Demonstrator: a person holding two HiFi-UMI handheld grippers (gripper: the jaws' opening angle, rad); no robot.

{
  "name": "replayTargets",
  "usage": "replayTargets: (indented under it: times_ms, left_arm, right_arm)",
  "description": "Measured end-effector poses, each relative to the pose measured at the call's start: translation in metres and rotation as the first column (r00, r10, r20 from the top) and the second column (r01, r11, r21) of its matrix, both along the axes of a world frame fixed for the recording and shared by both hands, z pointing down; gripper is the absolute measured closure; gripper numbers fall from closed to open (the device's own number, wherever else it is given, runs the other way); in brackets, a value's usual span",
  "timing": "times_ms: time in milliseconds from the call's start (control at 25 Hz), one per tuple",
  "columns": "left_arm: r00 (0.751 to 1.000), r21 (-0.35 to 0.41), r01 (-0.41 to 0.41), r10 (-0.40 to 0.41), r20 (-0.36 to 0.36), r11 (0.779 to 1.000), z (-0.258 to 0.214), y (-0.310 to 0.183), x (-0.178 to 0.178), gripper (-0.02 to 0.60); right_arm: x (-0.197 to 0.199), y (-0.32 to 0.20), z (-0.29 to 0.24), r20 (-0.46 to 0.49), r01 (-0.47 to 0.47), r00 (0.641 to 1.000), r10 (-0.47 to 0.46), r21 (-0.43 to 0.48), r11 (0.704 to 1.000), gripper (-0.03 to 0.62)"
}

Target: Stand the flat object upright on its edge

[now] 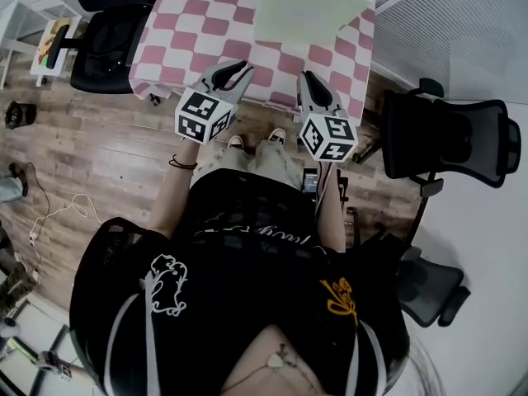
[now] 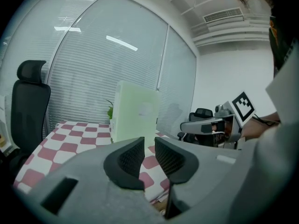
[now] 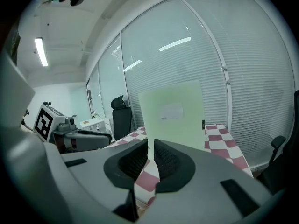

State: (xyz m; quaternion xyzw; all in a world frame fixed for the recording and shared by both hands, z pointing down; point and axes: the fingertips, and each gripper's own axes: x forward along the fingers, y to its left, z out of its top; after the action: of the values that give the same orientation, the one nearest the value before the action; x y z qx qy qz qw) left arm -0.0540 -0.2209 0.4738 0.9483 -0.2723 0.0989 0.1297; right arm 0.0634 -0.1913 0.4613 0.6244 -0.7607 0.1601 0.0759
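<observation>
While it stands upright on its lower edge at the far middle of the table [image 1: 198, 15], the flat object [image 3: 173, 113] shows as a thin, smooth, pale green rectangular panel with a small whitish label on its face. Nothing touches it. The table wears a soft cloth of pink and white checks that hangs over its rim.

At the table's near edge, the left gripper [image 2: 148, 146] hangs with its black ribbed pads drawn almost together. Only a slim slit is left, and nothing is in it. The right gripper [image 3: 150, 148], also at the near edge, is closed down the same way and is empty. Both have matte grey moulded shells, and each carries a cube with black and white square markers.

Left of the table stands a black mesh office chair [image 1: 107, 40]. Below the table lies a wood-plank floor [image 1: 107, 155].
</observation>
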Motion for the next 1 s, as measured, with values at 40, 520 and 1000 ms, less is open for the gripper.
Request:
replayTargets:
  times_ms: [40,520,1000]
  left_arm:
    - [1.0,-0.003,-0.002,0.002,-0.002,1.0,0.001,0.004,-0.001,0.502]
    - [1.0,-0.004,0.012,-0.012,0.005,1.0,-0.002,0.041,-0.002,0.511]
    - [1.0,0.004,0.03,-0.03,-0.01,1.0,-0.014,0.137,0.042,0.512]
  right_arm:
    - [-0.003,0.003,0.0,-0.003,0.004,1.0,-0.004,-0.003,1.0,0.551]
    - [-0.022,0.028,0.002,-0.006,0.075,0.997,-0.075,-0.022,0.997,0.557]
    - [0.013,0.126,0.001,0.026,0.106,0.994,-0.105,-0.005,0.994,0.56]
